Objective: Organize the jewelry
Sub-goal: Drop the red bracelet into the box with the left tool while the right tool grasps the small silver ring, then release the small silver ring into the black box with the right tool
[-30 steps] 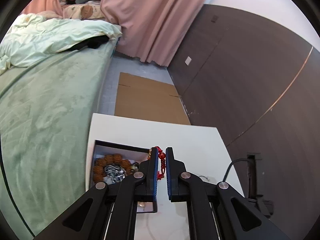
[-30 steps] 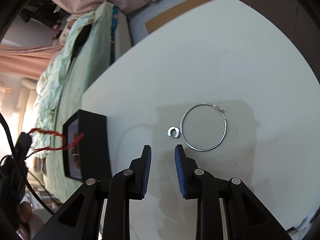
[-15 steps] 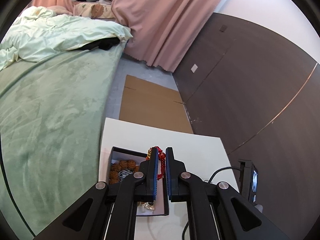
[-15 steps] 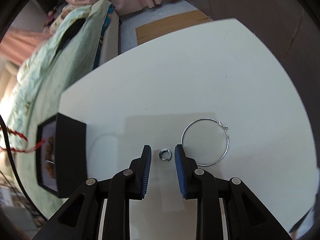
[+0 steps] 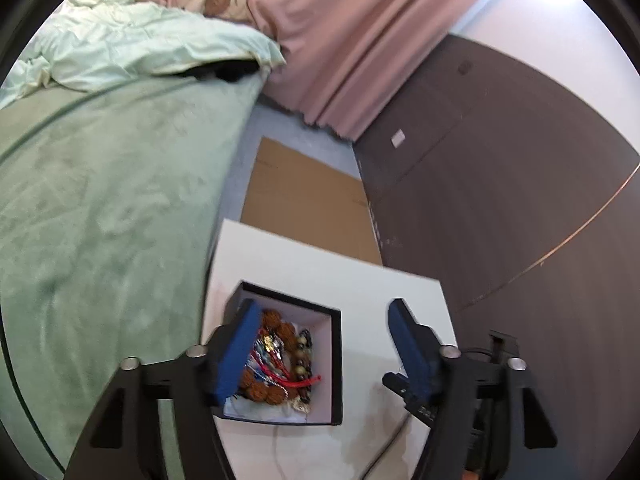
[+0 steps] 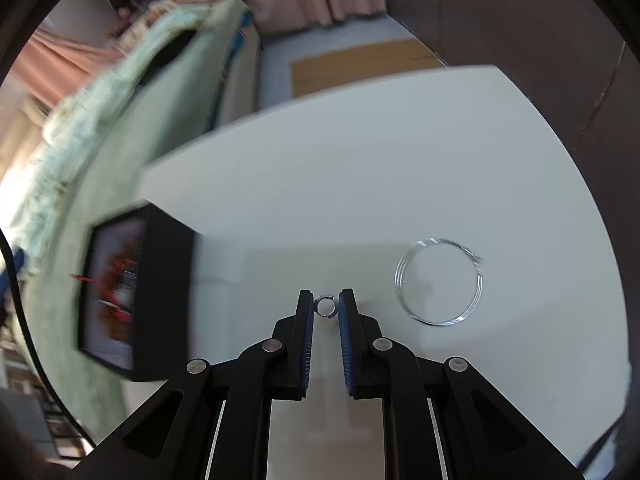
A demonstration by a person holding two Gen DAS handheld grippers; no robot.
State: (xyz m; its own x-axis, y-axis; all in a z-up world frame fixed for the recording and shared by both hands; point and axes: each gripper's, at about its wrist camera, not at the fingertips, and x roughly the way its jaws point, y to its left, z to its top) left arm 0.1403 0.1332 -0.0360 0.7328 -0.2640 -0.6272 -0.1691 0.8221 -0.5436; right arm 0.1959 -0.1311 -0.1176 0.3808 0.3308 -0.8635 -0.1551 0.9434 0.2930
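In the left wrist view, the left gripper (image 5: 322, 346) fills the bottom of the frame with its blue-padded fingers spread wide apart and nothing between them. Between and beneath the fingers, in the lower centre, sits a black jewelry box (image 5: 336, 364) with a pale lining, resting on the white worktop (image 5: 320, 272). Inside the box lie a brown bead bracelet (image 5: 276, 322), a red cord (image 5: 296, 380) and other small pieces tangled together; the left finger overlaps the box's left edge in the picture. A green bed (image 5: 100, 200) covers the left half of the frame, with a pale quilt (image 5: 140, 56) bunched at the upper left. A pink curtain (image 5: 352, 40) hangs at the top centre, a flat sheet of cardboard (image 5: 304, 208) lies on the floor above the worktop, and a dark wall panel (image 5: 500, 180) takes the right side.

In the right wrist view, the right gripper (image 6: 326, 307) reaches up from the bottom centre, its fingers narrowed around a small silver ring (image 6: 325, 305) that lies on the worktop (image 6: 380, 160) right at the fingertips. The pads look very close to the ring on both sides, but whether they actually press it cannot be told. To the right, apart from the gripper, a large thin wire hoop (image 6: 439, 281) lies flat. The jewelry box (image 6: 160, 292) stands at the left edge of the worktop, blurred, with red showing inside.
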